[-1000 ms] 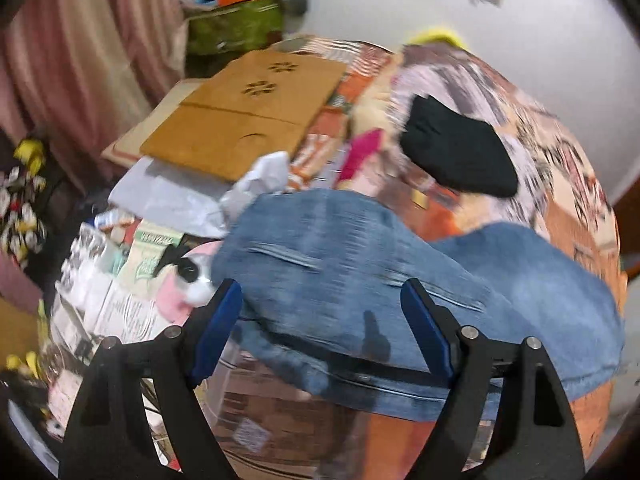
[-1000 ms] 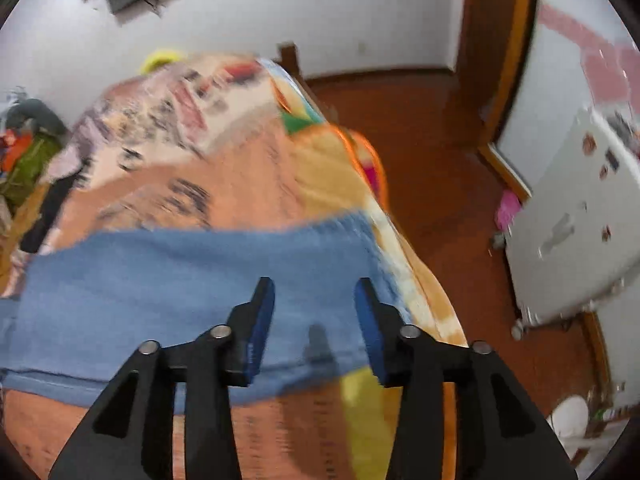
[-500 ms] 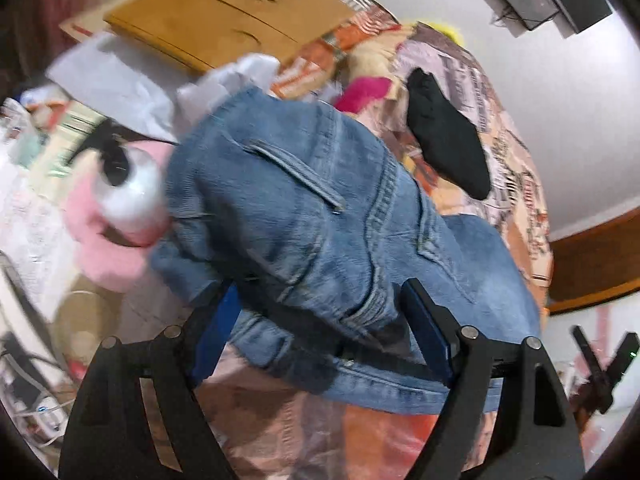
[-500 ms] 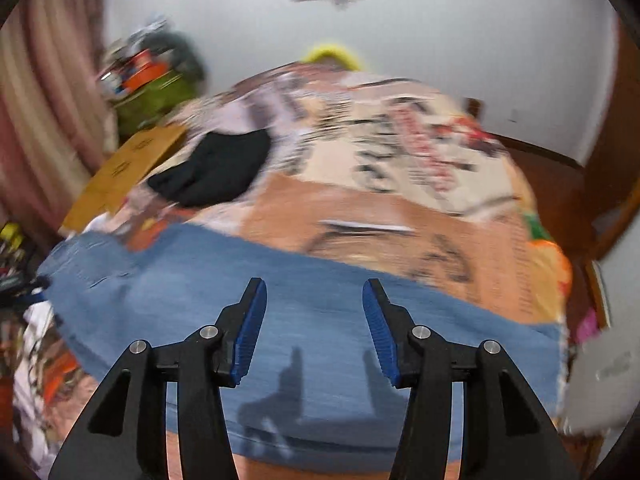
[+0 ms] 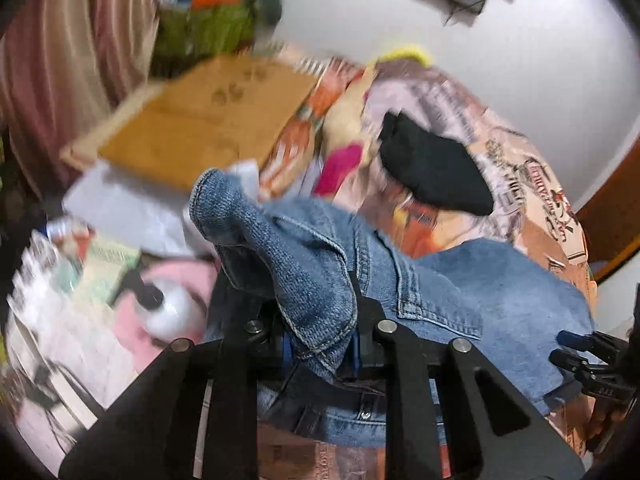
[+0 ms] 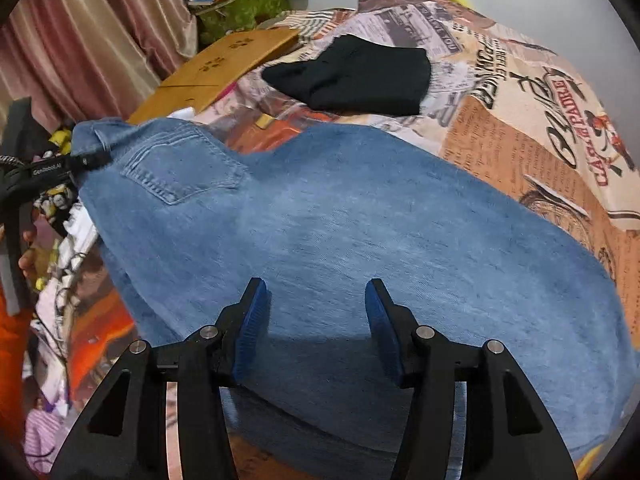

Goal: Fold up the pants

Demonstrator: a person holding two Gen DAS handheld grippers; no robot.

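Blue denim pants [image 6: 360, 208] lie spread across a printed bedspread [image 6: 540, 120]. The waistband end, with a back pocket, is at the left and the legs run right. My left gripper [image 5: 320, 344] is closing its jaws on a bunched fold of the waistband [image 5: 312, 280], which stands up above the pads. In the right wrist view the left gripper [image 6: 60, 168] grips that corner at the far left. My right gripper [image 6: 316, 320] hovers over the middle of the pants [image 5: 460, 280], jaws opening, nothing between them. It also shows as the right gripper [image 5: 580, 356] in the left wrist view.
A folded black garment [image 6: 360, 76] lies on the bedspread beyond the pants. A brown cardboard sheet [image 5: 208, 116] rests at the bed's far left. Papers, a pink toy and a white bottle [image 5: 168, 312] crowd the left side. Curtains [image 6: 80, 20] hang behind.
The left gripper's jaws went from wide apart over the waistband to shut on a raised fold. The right gripper swung from the leg end to the pants' middle.
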